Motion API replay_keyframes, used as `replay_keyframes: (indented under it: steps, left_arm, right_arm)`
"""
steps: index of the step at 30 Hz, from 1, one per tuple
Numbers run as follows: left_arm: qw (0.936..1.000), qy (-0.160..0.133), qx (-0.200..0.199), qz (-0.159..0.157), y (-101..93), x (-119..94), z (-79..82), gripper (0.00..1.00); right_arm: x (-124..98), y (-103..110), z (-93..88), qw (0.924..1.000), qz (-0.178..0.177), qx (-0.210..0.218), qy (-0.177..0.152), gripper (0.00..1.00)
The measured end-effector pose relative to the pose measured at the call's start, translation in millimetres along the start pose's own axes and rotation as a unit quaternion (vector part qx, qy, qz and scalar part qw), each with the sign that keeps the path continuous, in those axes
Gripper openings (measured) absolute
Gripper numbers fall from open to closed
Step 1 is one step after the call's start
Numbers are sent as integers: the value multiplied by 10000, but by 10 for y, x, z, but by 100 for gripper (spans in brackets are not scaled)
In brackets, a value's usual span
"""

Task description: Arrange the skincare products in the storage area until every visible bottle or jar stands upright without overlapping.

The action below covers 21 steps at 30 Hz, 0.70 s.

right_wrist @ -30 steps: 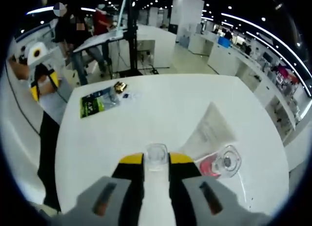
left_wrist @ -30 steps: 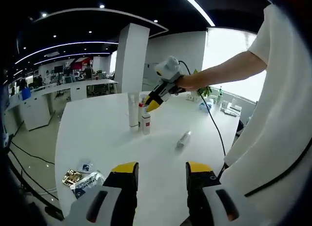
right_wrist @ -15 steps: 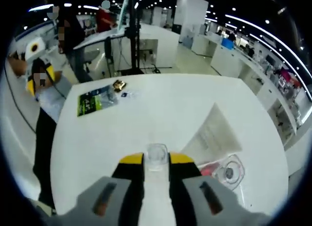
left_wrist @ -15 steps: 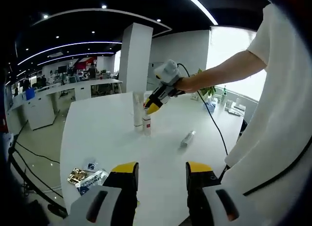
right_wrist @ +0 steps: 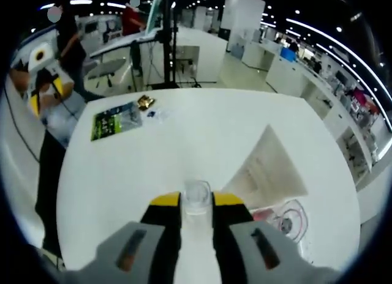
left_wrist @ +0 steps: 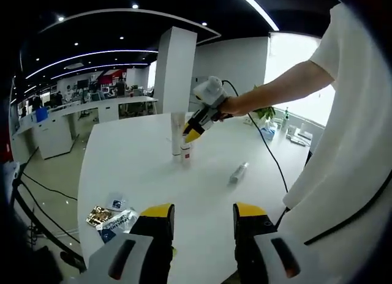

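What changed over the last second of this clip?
Little changed. The right hand-held gripper stays shut on the clear-capped bottle beside the tall white tube and red-and-white bottle. The small bottle still lies flat; left hand-held gripper remains open.

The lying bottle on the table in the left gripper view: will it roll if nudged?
Probably. The lying bottle looks round and slim and rests on its side on the smooth white table, so a sideways push would likely roll it. It looks small, so probably light. Gripped across the body by the left claw, it may slip.
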<state>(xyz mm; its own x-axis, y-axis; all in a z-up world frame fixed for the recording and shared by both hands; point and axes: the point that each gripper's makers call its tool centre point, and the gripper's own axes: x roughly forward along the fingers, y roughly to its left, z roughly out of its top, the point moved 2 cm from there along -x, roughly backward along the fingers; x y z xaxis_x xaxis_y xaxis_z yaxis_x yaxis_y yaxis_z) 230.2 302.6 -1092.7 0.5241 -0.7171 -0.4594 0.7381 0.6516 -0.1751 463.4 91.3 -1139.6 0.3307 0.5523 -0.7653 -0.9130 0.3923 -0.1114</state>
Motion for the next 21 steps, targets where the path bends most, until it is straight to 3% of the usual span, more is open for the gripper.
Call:
replay_keyframes:
  steps: [21]
  left_arm:
    - [9999,15,-13,135,69,14,17,38]
  right_arm:
    - [31,-50,68,9999,-84,-65,-97,18]
